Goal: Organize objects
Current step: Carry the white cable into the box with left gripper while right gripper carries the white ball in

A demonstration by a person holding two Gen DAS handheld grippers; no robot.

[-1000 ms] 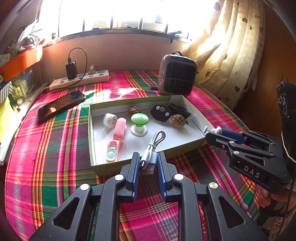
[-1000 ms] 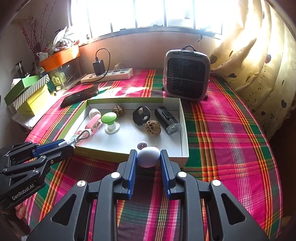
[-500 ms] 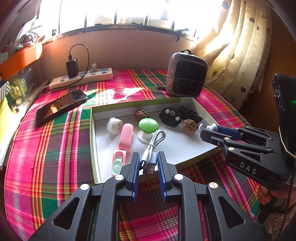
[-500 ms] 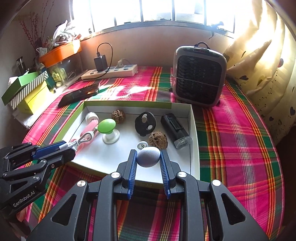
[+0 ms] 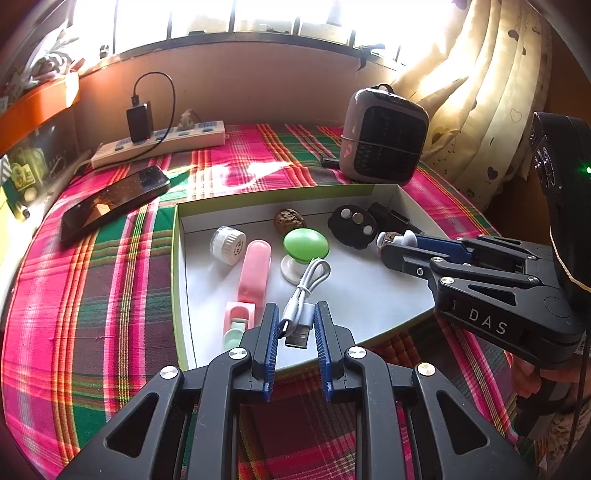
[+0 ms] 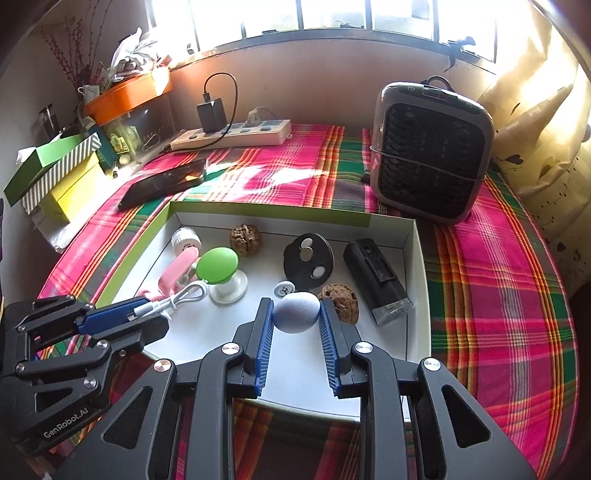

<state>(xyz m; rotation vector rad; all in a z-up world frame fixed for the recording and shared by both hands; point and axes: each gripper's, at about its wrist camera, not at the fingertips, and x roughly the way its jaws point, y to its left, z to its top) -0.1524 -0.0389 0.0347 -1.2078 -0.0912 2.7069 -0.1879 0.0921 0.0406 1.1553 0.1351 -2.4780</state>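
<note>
heater (image 6: 430,155), power strip (image 6: 236,134), phone (image 5: 110,201)

You've got hard daylight pouring through the window (image 5: 258,14), blown out to pure white. Glare streaks the plaid cloth (image 5: 236,173) just below it, and the curtain (image 6: 535,110) glows. Both views stay sharp, bending and darkening at the corners away from the window.

Each wrist camera looks forward and steeply down along its own fingers, close above the near edge of the white tray (image 5: 179,258) (image 6: 417,258); both views share that tray, the plaid cloth (image 5: 110,280) (image 6: 498,266) and the window wall, and each catches the other gripper from the side
</note>
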